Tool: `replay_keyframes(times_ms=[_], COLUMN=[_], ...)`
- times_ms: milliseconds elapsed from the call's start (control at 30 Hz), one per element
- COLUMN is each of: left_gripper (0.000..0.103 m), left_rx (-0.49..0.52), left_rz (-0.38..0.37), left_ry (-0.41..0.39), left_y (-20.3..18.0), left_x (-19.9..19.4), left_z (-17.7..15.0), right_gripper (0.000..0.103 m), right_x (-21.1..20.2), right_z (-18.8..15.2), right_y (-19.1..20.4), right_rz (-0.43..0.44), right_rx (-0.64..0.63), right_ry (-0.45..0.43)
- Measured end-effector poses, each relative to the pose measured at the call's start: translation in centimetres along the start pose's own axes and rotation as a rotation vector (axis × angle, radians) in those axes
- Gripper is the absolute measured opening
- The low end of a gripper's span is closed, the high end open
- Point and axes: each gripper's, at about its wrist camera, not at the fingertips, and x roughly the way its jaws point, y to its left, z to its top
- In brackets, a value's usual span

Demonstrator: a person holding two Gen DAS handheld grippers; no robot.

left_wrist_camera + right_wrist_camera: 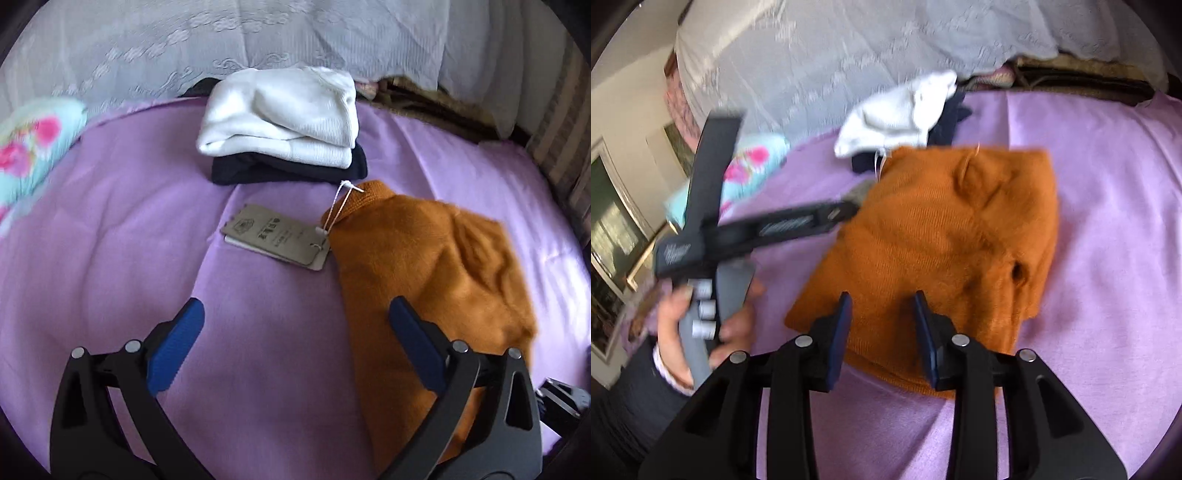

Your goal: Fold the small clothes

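Fingers first: my left gripper (295, 332) is spread wide, blue pads well apart, nothing between them, hovering over the purple sheet (110, 229) of the bed. Its right-hand pad (417, 347) sits in front of the near part of the orange sweater (436, 266); whether it touches the knit, I cannot tell.

Over on the other side, my right gripper (882, 332) has its pads parted with a narrower gap, and the orange sweater (942, 236) shows through that gap. The fingertips sit over the garment's near edge, not closed on it. The sweater is a folded, roughly square bundle lying on the sheet (1108, 221), with a small hole-like pucker near its right side.

From the right wrist view my left hand (701, 321) grips the grey handle of the other tool, dark sleeve behind it, off to the left of the sweater.

Just past the sweater's far corner, a brown paper tag (277, 236) lies flat on the sheet, tied to the collar by a white string (341, 203).

Farther on, toward the far edge of the bed, a folded white garment (284, 118) is stacked on a folded dark navy one (288, 171). At the far left, a floral cloth (33, 155), blurred. Behind it all hangs a pale lace curtain (184, 44).
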Motion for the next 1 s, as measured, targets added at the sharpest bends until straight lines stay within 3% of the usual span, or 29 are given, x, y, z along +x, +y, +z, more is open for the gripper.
replay_keyframes(times_ms=[200, 267, 400, 500, 600, 767, 800, 833, 900, 1000], left_gripper=[0.101, 0.101, 0.101, 0.101, 0.101, 0.101, 0.101, 0.101, 0.101, 0.101], left_rx=[0.092, 0.123, 0.182, 0.167, 0.148, 0.13, 0.122, 0.113, 0.106, 0.13], left_rz=[0.041, 0.022, 0.069, 0.068, 0.058, 0.057, 0.048, 0.043, 0.044, 0.095], left_ry=[-0.021, -0.008, 0.013, 0.033, 0.029, -0.059, -0.068, -0.069, -0.055, -0.036], left_y=[-1.4, -2.7, -4.5, -4.2, -3.8, -4.5, -4.7, -5.1, -5.7, -6.5], left_x=[-2.9, -3.5, -2.8, -2.2, -2.5, -4.8, -5.0, -4.9, -4.1, -2.3], left_z=[-3.3, -4.4, -6.2, -6.3, -6.0, -4.4, -3.9, -3.4, -3.0, -3.4], right_gripper=[0.035, 0.035, 0.036, 0.036, 0.036, 0.038, 0.045, 0.05, 0.051, 0.051], right_x=[-1.8, -1.3, 0.8, 0.6, -0.7, -3.9, -4.2, -4.1, -3.3, -1.0], right_z=[0.7, 0.6, 0.0, -0.1, 0.2, 0.9, 1.1, 1.3, 1.2, 1.3], right_y=[-1.8, -2.4, -2.7, -2.4, -2.5, -2.7, -2.9, -3.3, -3.9, -5.4], right_rz=[-0.086, -0.113, -0.157, -0.167, -0.138, -0.171, -0.176, -0.201, -0.234, -0.266], right_rx=[0.058, 0.07, 0.045, 0.029, 0.063, 0.092, 0.106, 0.119, 0.135, 0.161], right_ry=[-0.089, -0.08, -0.001, -0.007, -0.063, -0.225, -0.243, -0.245, -0.226, -0.126])
